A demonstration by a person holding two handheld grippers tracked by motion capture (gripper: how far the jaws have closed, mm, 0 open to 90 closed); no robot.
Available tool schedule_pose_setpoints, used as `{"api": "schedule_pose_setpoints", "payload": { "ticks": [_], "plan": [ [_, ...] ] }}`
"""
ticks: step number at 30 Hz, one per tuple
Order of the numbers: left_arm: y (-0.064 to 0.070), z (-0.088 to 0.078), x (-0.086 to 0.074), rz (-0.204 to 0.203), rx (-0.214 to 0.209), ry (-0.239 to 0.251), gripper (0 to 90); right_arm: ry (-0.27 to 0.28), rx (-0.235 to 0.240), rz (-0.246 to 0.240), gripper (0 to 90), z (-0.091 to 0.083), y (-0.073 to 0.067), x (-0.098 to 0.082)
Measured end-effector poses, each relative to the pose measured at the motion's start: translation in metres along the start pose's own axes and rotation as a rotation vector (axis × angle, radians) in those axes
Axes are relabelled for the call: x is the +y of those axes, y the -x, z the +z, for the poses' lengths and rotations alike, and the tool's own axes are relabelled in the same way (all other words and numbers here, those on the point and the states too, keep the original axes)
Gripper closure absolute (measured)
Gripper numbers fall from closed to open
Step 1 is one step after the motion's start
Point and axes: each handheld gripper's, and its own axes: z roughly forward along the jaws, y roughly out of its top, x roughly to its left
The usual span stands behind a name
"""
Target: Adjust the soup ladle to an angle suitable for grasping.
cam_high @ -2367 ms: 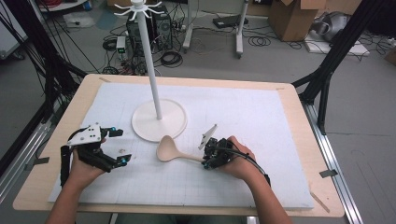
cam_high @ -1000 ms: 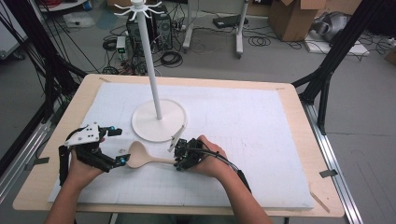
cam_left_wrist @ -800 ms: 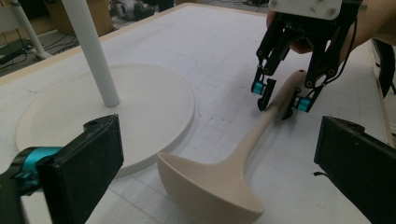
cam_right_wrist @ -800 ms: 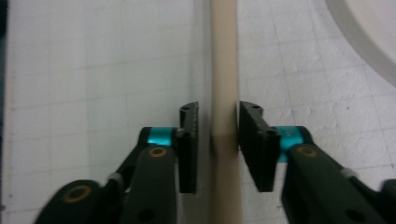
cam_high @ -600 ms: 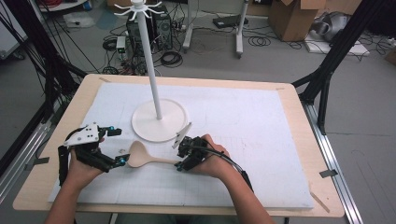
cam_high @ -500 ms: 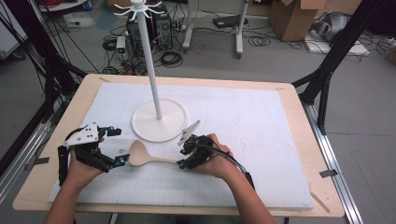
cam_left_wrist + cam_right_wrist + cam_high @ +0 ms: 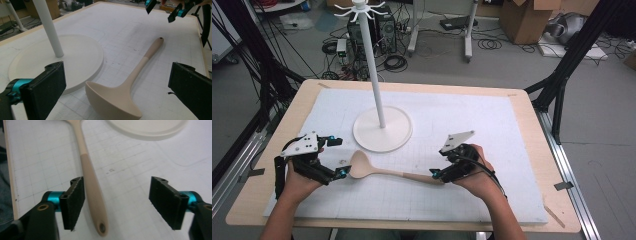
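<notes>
A beige ladle [image 7: 382,171] lies flat on the white mat [image 7: 492,120] that covers the wooden table [image 7: 532,107], just in front of the round base of the white stand [image 7: 382,131]. Its bowl sits near the left gripper [image 7: 339,172] and its handle runs toward the right gripper [image 7: 435,174], ending close to that gripper's tips.

In the left gripper view, the ladle [image 7: 130,82] rests with its bowl between the 2 black jaws, which stand wide apart and press on nothing; the left gripper [image 7: 117,92] is released. The base of the stand [image 7: 75,58] lies just beside the bowl, and the white pole rises from it. The right gripper [image 7: 161,10] shows at the top of that view, beyond the handle's end.

In the right gripper view, the handle of the ladle [image 7: 91,187] lies on the mat between the jaws, close beside the left-hand pad, and its end with a small hole points toward the camera. The right gripper [image 7: 117,200] has just been opening; its jaws stand apart and do not clamp the handle, so the ladle is let go. The rim of the stand [image 7: 150,131] shows at the top of this view.
</notes>
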Motion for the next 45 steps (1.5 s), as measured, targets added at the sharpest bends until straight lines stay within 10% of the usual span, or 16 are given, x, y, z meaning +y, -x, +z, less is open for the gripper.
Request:
{"api": "schedule_pose_setpoints", "payload": {
  "ticks": [19, 45],
  "plan": [
    [-0.001, 0.001, 0.009, 0.013, 0.004, 0.006, 1.7, 0.145, -0.147, 0.178, 13.6, -0.046, 0.023, -0.072],
    [-0.001, 0.007, 0.005, 0.016, -0.023, -0.028, 1.7, 0.231, -0.195, 0.264, 0.1, -0.057, 0.021, -0.1]
  ]
}}
